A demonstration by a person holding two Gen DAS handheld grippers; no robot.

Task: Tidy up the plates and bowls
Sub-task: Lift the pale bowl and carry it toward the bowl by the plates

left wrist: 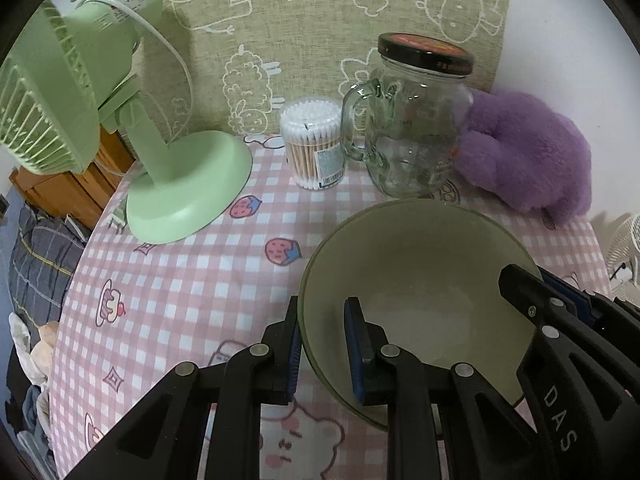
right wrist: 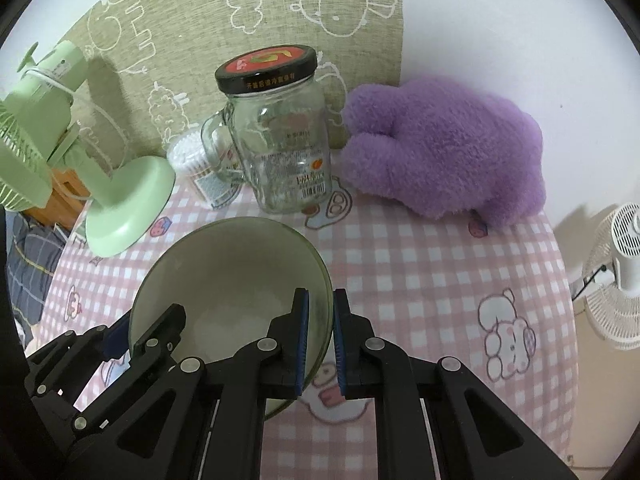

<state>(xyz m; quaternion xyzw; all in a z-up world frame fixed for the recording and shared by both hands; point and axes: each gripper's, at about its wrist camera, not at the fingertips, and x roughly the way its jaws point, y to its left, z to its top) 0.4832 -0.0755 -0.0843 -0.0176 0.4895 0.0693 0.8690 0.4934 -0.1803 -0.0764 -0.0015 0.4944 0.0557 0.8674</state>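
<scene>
- The left gripper (left wrist: pixel 325 350) is clenching the bowl's (left wrist: pixel 416 264) left rim, one pad inside the wall, one outside; the right gripper (right wrist: pixel 320 344) is pinching the opposite rim the same way.
- The bowl is sitting toward the near edge of the checked table (left wrist: pixel 172 280), middle of its width.
- The green fan (left wrist: pixel 176 184) is standing at the far left corner, the purple plush (right wrist: pixel 444 160) at the far right.
- The glass jar (left wrist: pixel 416 128) is standing just behind the bowl, the cotton swab tub (left wrist: pixel 314 146) beside it.
- Risk: if the hands are pulling unevenly, the smooth rim could be slipping from a pad; pushing forward could be knocking the jar.
</scene>
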